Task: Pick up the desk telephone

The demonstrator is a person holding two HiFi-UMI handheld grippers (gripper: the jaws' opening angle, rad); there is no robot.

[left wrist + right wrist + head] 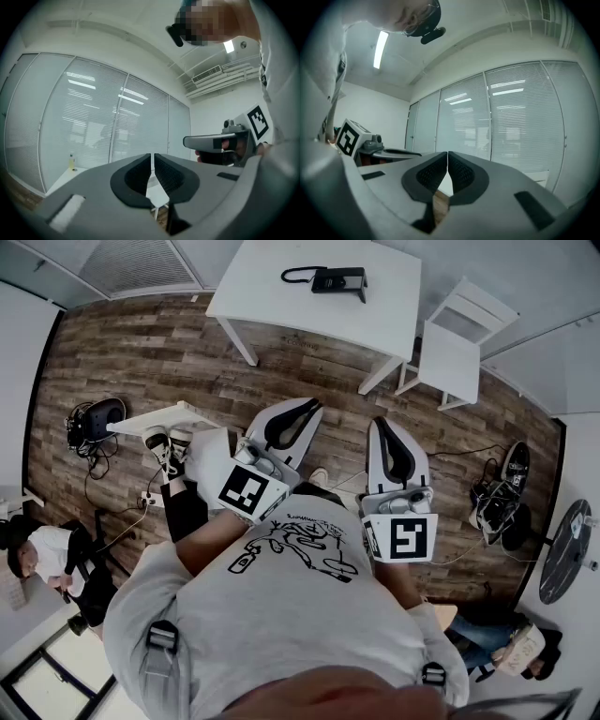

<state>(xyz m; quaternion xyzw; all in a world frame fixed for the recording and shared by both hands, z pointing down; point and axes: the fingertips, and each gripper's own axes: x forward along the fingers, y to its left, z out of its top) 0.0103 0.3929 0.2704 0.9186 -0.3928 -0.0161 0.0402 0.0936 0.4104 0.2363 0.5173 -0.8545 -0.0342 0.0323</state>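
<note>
A black desk telephone (330, 279) with its coiled cord lies on a white table (281, 306) at the top of the head view, well ahead of both grippers. My left gripper (314, 406) is held level over the wood floor, shut, with nothing between its jaws. My right gripper (382, 423) is beside it, also shut and empty. In the left gripper view the left gripper (152, 157) has its jaws together, and the right gripper's body (220, 143) shows at the right. In the right gripper view the right gripper (447, 154) is closed too. The telephone is out of sight in both gripper views.
A white chair (455, 343) stands right of the table. A small white stand (164, 418) with cables and gear (94, 423) is at the left. Bags and cords (497, 498) lie on the floor at the right. A person (37, 559) sits at the lower left. Blinds (93, 126) cover the glass wall.
</note>
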